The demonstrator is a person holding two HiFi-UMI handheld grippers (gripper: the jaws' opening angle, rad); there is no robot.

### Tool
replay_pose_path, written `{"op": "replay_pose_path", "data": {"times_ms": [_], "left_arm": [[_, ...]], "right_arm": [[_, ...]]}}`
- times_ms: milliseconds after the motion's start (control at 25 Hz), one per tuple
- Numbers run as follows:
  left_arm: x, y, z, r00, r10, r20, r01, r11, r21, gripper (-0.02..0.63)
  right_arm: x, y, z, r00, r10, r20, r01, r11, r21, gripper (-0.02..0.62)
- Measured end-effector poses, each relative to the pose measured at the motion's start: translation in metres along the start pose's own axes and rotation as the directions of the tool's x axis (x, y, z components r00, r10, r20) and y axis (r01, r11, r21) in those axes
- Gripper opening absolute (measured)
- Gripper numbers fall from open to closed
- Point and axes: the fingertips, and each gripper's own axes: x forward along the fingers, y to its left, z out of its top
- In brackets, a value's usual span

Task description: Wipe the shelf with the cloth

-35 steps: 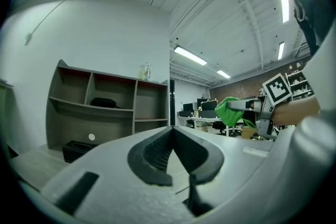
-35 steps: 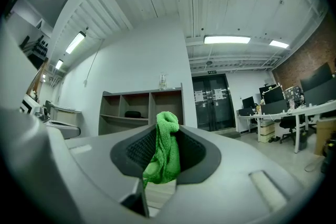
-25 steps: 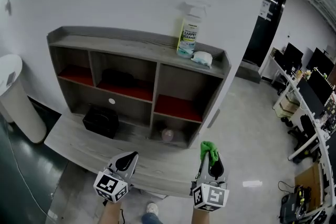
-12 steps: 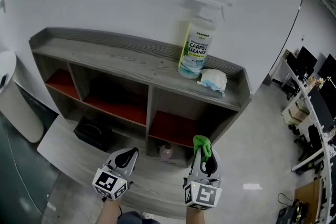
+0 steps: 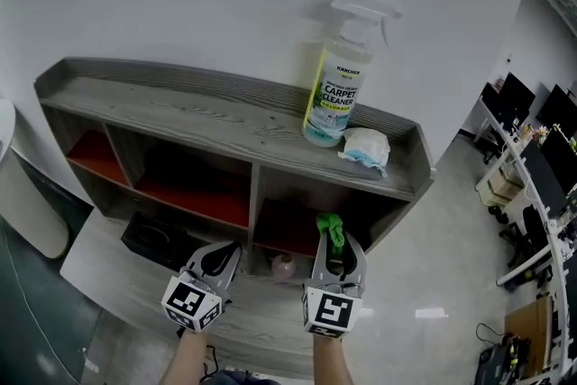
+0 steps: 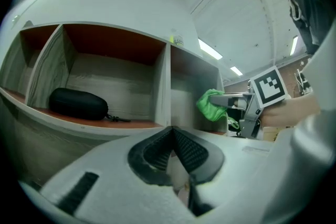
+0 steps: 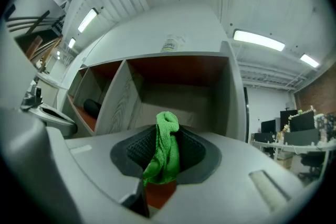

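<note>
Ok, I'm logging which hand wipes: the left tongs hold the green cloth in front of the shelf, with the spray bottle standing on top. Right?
Not the left: the right gripper view shows the green cloth pinched in the right tongs, while the left tongs are shut on nothing. The rest holds: it is in front of the shelf, with the spray bottle standing on top.

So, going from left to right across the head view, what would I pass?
Black box → left tool → pinkish round thing → right tool gripping the green cloth → white packet → desks with monitors.
</note>
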Motion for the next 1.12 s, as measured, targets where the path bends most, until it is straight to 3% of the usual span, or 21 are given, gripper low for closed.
{"op": "replay_pose_path", "data": {"times_ms": [400, 640, 840, 1040, 1120], "left_arm": [[-0.012, 0.015, -0.003, 1.0, 0.0, -0.002, 0.0, 1.0, -0.003, -0.002], [-0.015, 0.025, -0.002, 1.0, 0.015, 0.003, -0.015, 1.0, -0.004, -0.002], [-0.01, 0.021, -0.004, 1.0, 0.003, -0.002, -0.003, 1.0, -0.002, -0.002], [-0.007, 0.018, -0.004, 1.0, -0.002, -0.003, 0.002, 1.0, -0.001, -0.002], [-0.007, 0.017, -0.004, 1.0, -0.002, -0.002, 0.002, 1.0, 0.0, -0.002]], "right_arm": [[0.049, 0.1, -0.005, 0.969, 0.243, -0.037, -0.246, 0.949, -0.195, 0.106], [0.056, 0.116, -0.012, 0.954, 0.287, -0.084, -0.298, 0.896, -0.328, 0.105], [0.057, 0.116, -0.023, 0.941, 0.305, -0.145, -0.335, 0.792, -0.51, 0.104], [0.05, 0.137, -0.031, 0.897, 0.397, -0.193, -0.429, 0.682, -0.592, 0.103], [0.051, 0.14, -0.031, 0.892, 0.407, -0.198, -0.438, 0.663, -0.608, 0.103]]}}
